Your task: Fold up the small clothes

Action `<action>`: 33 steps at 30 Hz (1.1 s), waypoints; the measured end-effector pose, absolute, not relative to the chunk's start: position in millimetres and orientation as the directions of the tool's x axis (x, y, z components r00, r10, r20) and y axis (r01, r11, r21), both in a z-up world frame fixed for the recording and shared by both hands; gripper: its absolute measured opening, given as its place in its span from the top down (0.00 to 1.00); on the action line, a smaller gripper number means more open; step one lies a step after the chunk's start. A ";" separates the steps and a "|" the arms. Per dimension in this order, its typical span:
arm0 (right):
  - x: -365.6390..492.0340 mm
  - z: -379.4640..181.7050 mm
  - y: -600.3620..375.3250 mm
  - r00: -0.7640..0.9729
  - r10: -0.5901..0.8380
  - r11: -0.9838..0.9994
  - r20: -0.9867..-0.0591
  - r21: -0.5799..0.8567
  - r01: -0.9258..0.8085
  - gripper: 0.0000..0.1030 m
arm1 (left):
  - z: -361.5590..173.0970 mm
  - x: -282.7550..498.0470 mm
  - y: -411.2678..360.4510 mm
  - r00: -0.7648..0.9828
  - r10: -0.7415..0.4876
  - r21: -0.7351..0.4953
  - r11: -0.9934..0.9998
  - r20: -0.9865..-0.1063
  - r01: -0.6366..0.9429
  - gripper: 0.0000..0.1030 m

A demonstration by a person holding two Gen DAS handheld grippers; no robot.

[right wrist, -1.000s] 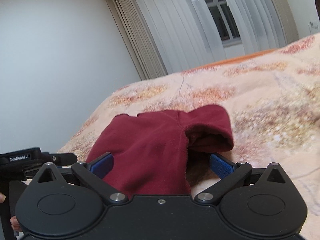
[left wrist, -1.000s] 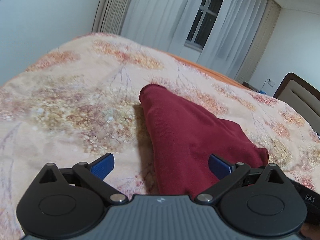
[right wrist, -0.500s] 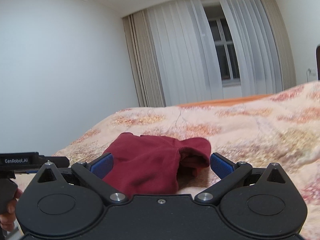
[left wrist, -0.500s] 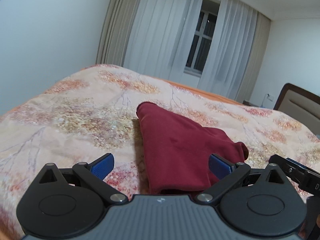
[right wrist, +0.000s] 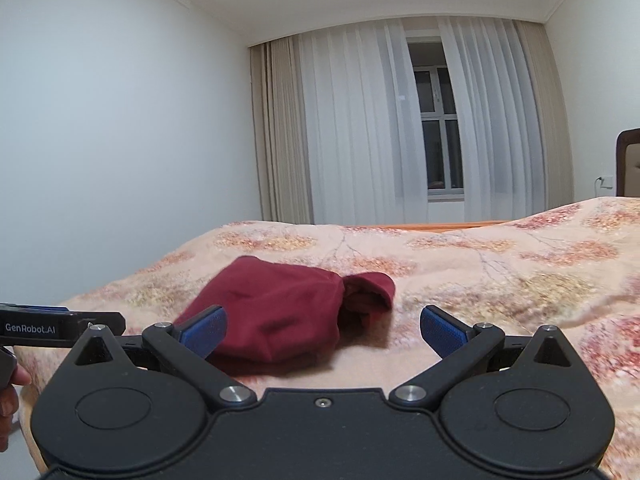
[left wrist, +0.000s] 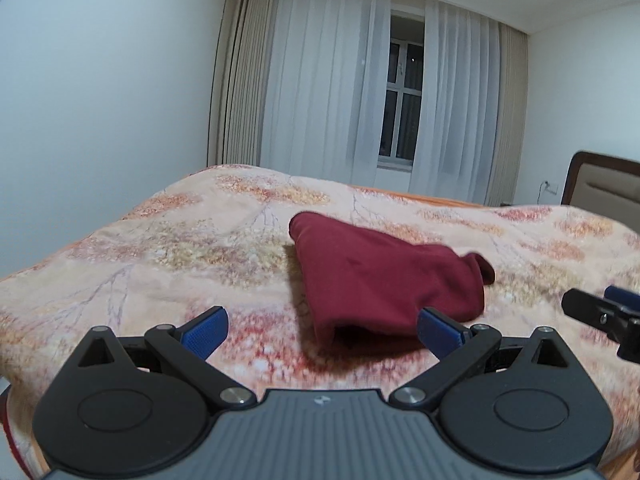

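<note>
Both claws, left claw (left wrist: pixel 322 330) and right claw (right wrist: pixel 320 330), gape empty; maroon garment (left wrist: pixel 384 276) at twelve o'clock on bed (left wrist: pixel 160 256); pinch its near edge squarely.

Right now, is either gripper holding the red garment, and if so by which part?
Nothing is held. The left gripper and right gripper both stand open and empty, short of the folded red garment, which lies on the bedspread.
</note>
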State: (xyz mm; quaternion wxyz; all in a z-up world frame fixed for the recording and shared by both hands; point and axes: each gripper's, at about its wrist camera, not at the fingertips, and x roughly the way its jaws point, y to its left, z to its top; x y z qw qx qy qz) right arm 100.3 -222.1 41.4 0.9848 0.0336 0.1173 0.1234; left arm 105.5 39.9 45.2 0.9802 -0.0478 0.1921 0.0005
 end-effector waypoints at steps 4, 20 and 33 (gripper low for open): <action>84.9 32.4 -223.3 0.954 0.216 0.976 -0.208 0.072 -0.205 0.00 | 31.9 93.4 38.5 0.926 -0.001 -0.093 0.995 -0.378 -0.037 0.00; 69.0 1.4 -227.6 0.952 0.160 0.987 -0.259 0.022 -0.160 0.00 | 1.4 76.7 60.2 0.909 0.034 -0.136 0.986 -0.416 -0.099 0.00; 69.5 1.1 -228.3 0.953 0.160 0.987 -0.256 0.024 -0.159 0.00 | 2.2 77.4 56.7 0.911 0.037 -0.119 0.989 -0.411 -0.094 0.00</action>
